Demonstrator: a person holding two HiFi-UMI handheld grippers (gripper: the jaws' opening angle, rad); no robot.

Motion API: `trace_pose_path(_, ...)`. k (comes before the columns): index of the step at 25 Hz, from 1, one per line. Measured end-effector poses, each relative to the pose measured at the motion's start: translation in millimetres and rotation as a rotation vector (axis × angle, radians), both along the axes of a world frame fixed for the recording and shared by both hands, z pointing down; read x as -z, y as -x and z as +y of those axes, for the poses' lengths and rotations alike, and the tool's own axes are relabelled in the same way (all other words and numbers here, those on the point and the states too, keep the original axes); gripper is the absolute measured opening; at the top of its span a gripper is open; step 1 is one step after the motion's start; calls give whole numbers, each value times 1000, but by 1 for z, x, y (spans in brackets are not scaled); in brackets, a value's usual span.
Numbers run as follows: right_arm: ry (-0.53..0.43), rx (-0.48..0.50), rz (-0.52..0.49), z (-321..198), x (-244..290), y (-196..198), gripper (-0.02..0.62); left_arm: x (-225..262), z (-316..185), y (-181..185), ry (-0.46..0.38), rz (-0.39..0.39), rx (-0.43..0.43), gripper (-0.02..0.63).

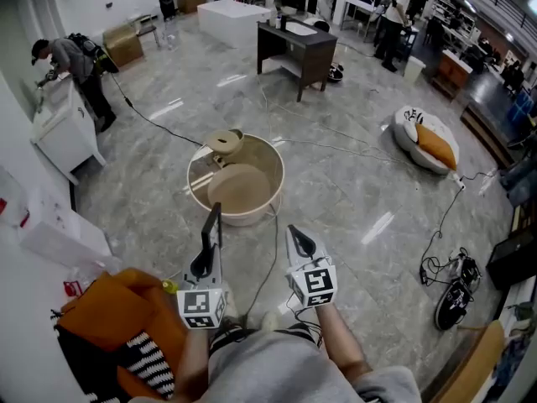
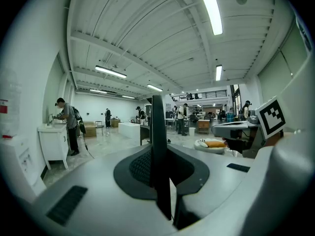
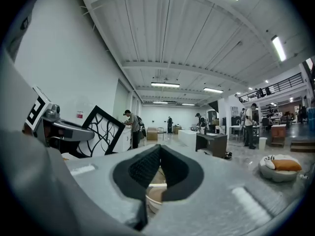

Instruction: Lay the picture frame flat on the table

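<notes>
The left gripper is pinching the frame. Its jaws are pressed on the frame's lower edge, and the frame stands upright in the air. The right gripper is just beside it, jaws pressed together with nothing between them.

The frame is off the table, held over the floor at the table's near rim. From the head view it is edge-on, a thin dark strip. The left gripper view likewise shows only a narrow black edge rising between the pads. Only the right gripper view shows its face, a black border around curling black lines on white. There it is tilted on a corner and its lower part is cut off behind the left gripper.

The table is round, pale beige, with a raised rim; its legs are hidden. A small round piece sits at its far rim, and I cannot tell what it is. Through the gap under the right gripper's pads a sliver of the table shows.

The floor is polished grey marble, with thin cables trailing across it. An orange cloth and a striped cloth lie at the lower left. A round cushion bed lies well to the right. A dark desk stands beyond the table. On the left a person leans over a white cabinet. More people and desks stand far back, too small to make out. The ceiling is white and ribbed, with strip lights.
</notes>
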State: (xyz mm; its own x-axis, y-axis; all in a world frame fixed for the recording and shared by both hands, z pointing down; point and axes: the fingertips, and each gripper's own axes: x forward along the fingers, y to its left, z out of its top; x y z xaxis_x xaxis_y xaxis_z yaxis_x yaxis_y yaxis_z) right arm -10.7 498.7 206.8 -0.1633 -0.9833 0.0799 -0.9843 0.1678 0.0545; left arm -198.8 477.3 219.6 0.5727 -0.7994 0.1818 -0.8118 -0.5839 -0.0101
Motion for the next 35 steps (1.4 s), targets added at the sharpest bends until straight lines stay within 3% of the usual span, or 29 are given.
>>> trace_pose_path(11,-12,25,-12,-4,-2,-25,-2,-3,-7,-32,-4,4,1,52)
trace_pose_path(18,-6,38,-27,-34,-12,-36,-2,-6,-40,-58,-16,-14,-31,52)
trace_pose_path(24,24,31,-23,-96,-27,-43,-2,-19,-106,-70,12,-19,-47,52)
trace_pose_path(35,96,-31,-44,-261,-35,-58,-2,-30,-284,-86,92,-26,-92,52)
